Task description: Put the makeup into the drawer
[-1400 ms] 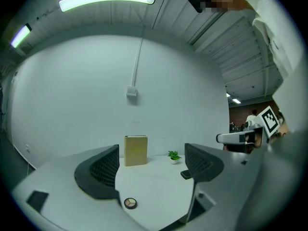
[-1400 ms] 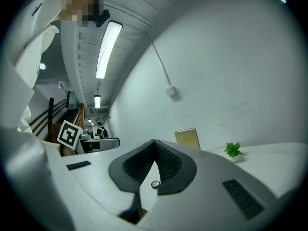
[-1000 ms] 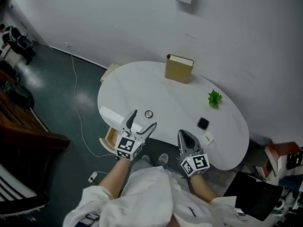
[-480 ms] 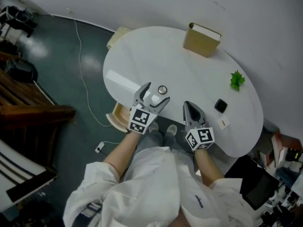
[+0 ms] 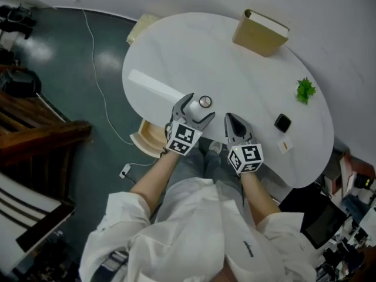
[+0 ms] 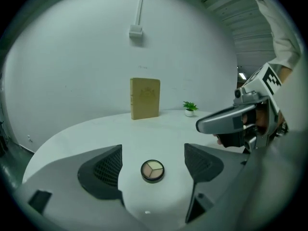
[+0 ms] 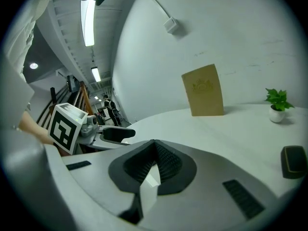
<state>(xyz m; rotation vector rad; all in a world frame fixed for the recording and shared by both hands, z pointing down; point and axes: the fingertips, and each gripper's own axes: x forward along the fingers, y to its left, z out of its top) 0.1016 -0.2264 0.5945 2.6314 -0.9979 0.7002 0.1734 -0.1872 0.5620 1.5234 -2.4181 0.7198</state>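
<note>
A small round eyeshadow compact (image 6: 152, 170) with three beige shades lies on the white oval table (image 5: 235, 69) near its front edge; the head view shows the compact (image 5: 204, 101) just ahead of my left gripper (image 5: 197, 107). That gripper (image 6: 153, 165) is open, its jaws on either side of the compact and not touching it. My right gripper (image 5: 233, 121) is shut and empty, a little to the right over the table edge; its closed jaws (image 7: 153, 160) point across the table. An open wooden drawer (image 5: 150, 143) sticks out under the table at the left.
A tan book (image 5: 260, 33) stands upright at the far side. A small green plant (image 5: 304, 90), a black square object (image 5: 282, 123) and a small white piece (image 5: 286, 145) sit at the right. A white flat strip (image 5: 155, 87) lies at the left. A cable (image 5: 97, 69) runs over the floor.
The head camera has tilted and shifted. My left gripper has moved forward, so the compact now lies between its open jaws. The right gripper stays shut beside it.
</note>
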